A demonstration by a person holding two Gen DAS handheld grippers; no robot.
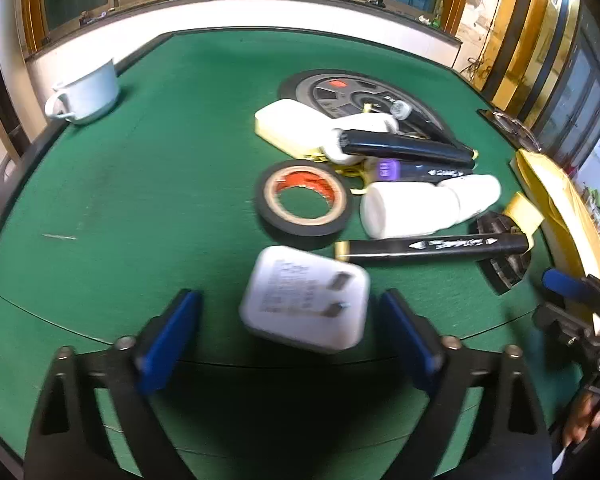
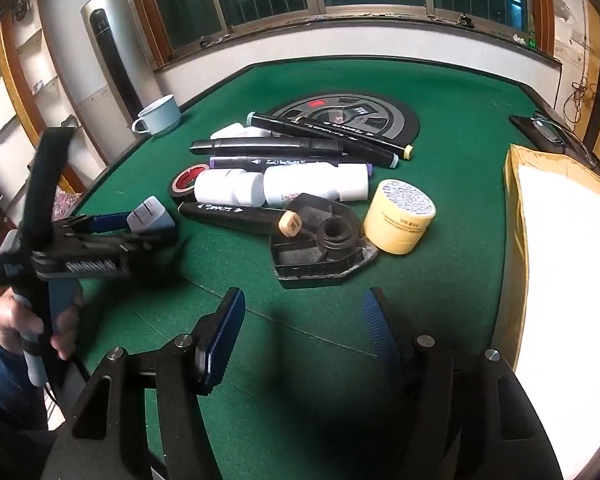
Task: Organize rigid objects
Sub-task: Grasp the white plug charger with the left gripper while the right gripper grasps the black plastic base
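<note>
White charger plug lies between the two blue pads of the left gripper, prong face up. In the left wrist view there is a visible gap on both sides, the wider one at the left pad; neither pad presses on it. Left jaws stand wide open, nothing gripped. From the right wrist view the same plug shows at the tip of the left gripper, just above or on the green felt table; whether it touches the felt cannot be told.

Plug appearance: rounded white block, grey printed text on the upper face, two flat metal prongs. Image blurred; text unreadable.

Just beyond the plug: black tape roll with a red-orange inner label, lying flat, and a black marker with a tan cap end. Further out, a pile: white bottles, more dark markers, a white box and a round dark panel set in the table. White mug stands well apart, at the far left corner.

Right gripper: jaws partly open, empty, over bare felt near the front edge. Ahead of it a black plastic holder and a yellow tape roll, touching each other. Cardboard box at the right edge. A hand holds the left gripper's handle.
</note>
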